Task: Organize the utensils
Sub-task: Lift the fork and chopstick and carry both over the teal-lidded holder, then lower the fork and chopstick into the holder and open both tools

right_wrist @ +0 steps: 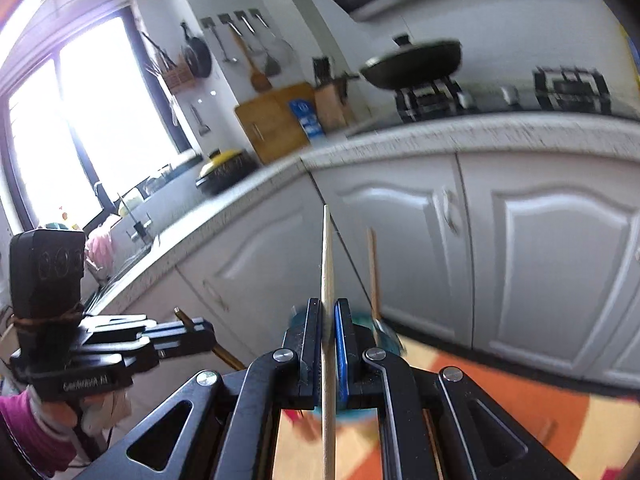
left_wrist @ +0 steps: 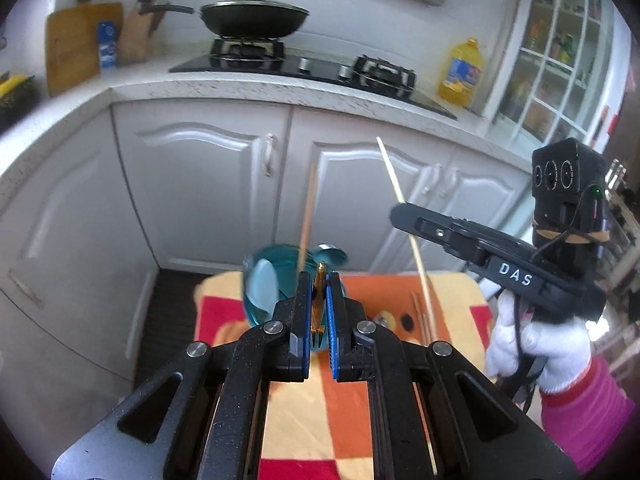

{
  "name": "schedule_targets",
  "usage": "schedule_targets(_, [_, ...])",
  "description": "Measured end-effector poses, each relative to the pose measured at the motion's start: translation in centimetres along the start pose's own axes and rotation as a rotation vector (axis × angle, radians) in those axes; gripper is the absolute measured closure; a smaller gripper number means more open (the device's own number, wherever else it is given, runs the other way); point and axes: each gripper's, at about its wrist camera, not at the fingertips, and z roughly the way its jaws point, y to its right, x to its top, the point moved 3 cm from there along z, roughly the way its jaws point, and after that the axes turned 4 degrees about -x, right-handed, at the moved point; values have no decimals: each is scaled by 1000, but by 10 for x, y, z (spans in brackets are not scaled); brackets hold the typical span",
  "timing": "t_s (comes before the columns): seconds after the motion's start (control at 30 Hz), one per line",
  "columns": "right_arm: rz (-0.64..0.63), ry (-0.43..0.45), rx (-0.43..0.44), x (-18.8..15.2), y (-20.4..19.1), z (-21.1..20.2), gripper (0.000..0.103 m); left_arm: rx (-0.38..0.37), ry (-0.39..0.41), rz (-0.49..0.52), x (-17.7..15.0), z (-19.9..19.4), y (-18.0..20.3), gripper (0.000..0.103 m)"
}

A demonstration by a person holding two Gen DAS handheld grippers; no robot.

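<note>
While both grippers are loaded, the step in hand looks like dropping utensils into the teal cup (left_wrist: 260,292), which stands at the far edge of the orange-and-yellow cloth (left_wrist: 400,292) on a small table in front of the white cabinets (left_wrist: 208,184).

The left gripper (left_wrist: 319,308) has its jaws pressed onto a gold fork (left_wrist: 319,304), held upright between the blue pads with the tines showing low in the gap. It sits just beside the cup's near rim. Already standing in the cup are a wooden chopstick (left_wrist: 307,216), a pale blue spoon (left_wrist: 264,284) and what seems to be a metal spoon bowl (left_wrist: 334,254) at the back.

The right gripper (right_wrist: 329,344) pinches a pale chopstick (right_wrist: 328,264), which runs up past the fingertips and down below them; from the left camera this stick (left_wrist: 400,200) leans over the cloth's right part, well apart from the cup. More chopsticks (left_wrist: 418,312) lie flat on the cloth near its right edge.

To do this well, I would bring the fork over the cup's opening first, keep it upright, lower it until it is well inside the rim, and only then spread the jaws, so it does not tip the light cup or knock the standing chopstick. The right hand should hold its stick back until the left has cleared, since both long sticks could cross above the cup. Motion blur in the right view hides the cup's exact position.
</note>
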Motion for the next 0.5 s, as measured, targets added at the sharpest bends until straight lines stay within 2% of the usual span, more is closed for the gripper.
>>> schedule_targets(0.23, [-44, 47, -6, 11, -13, 61, 97, 60, -19, -30, -1, 27, -22, 98])
schedule_targets(0.5, [-65, 63, 8, 6, -3, 105, 97, 78, -33, -59, -6, 48, -36, 98])
